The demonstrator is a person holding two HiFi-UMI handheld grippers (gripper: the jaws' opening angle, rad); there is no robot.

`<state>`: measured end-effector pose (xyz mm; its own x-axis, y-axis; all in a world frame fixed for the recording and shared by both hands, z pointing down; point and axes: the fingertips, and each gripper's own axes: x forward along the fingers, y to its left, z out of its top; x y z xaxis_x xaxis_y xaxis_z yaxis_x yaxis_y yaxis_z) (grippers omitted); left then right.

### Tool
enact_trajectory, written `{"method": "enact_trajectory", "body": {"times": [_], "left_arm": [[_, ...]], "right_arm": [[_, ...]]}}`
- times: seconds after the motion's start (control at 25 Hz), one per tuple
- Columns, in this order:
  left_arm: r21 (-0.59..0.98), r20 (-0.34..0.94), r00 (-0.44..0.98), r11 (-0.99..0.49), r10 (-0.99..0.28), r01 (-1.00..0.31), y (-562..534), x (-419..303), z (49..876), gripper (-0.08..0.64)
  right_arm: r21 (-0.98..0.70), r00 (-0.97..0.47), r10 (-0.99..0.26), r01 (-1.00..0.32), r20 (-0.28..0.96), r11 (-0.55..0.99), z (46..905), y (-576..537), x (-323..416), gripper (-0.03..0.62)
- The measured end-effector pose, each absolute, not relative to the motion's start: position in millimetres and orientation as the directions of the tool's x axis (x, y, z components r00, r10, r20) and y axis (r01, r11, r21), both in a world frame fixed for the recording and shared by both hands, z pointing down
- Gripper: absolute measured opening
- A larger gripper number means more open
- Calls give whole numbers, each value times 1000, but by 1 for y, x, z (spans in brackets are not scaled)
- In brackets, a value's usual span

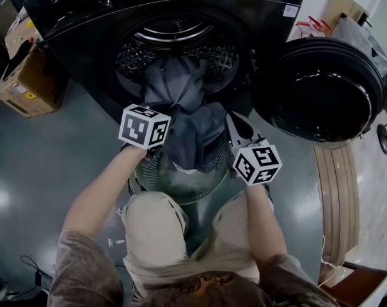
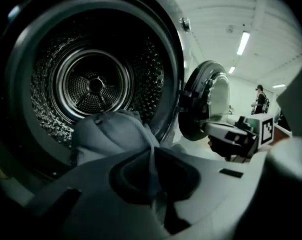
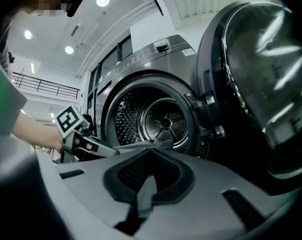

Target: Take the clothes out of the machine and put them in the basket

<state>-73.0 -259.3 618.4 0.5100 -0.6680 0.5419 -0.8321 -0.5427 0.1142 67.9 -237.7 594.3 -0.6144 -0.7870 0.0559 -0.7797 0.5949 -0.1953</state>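
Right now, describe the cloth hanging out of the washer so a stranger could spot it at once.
Find the black washer with its round door swung open. From its drum mouth hangs the cloth, a dark blue-grey bundle above the basket. It is the only soft, crumpled thing, pinched by the left gripper and right gripper.

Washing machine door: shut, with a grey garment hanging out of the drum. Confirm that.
Wrong. The washing machine door is open, swung out to the right in the head view; the grey garment does hang out of the drum.
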Motion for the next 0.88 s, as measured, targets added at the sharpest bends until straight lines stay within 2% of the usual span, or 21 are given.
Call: {"method": "enact_trajectory", "body": {"times": [0.36, 0.52, 0.56, 0.64, 0.68, 0.76, 0.88], "left_arm": [[154, 583, 552, -586, -596, -796, -188, -72, 618, 14], [115, 581, 539, -595, -610, -796, -185, -69, 620, 21], [99, 572, 530, -589, -626, -802, -187, -70, 620, 69], [72, 544, 519, -579, -660, -812, -193, -71, 615, 255], [55, 528, 513, -575, -677, -816, -198, -72, 612, 291], [24, 505, 497, -565, -705, -825, -212, -76, 607, 329], [5, 486, 472, -538, -735, -843, -246, -82, 606, 341]], "right_arm": [[-201, -631, -774, -766, 53, 611, 597, -240, 60, -3], [-196, -642, -766, -757, 44, 623, 593, -237, 55, -3], [-194, -644, -764, -755, 41, 626, 591, -236, 54, -3], [-191, -645, -763, -754, 38, 628, 589, -235, 54, -3], [-190, -644, -764, -755, 37, 627, 589, -234, 54, -3], [-190, -640, -768, -759, 37, 623, 589, -234, 55, -3], [-185, -635, -772, -764, 43, 618, 589, -231, 56, -3]]}}
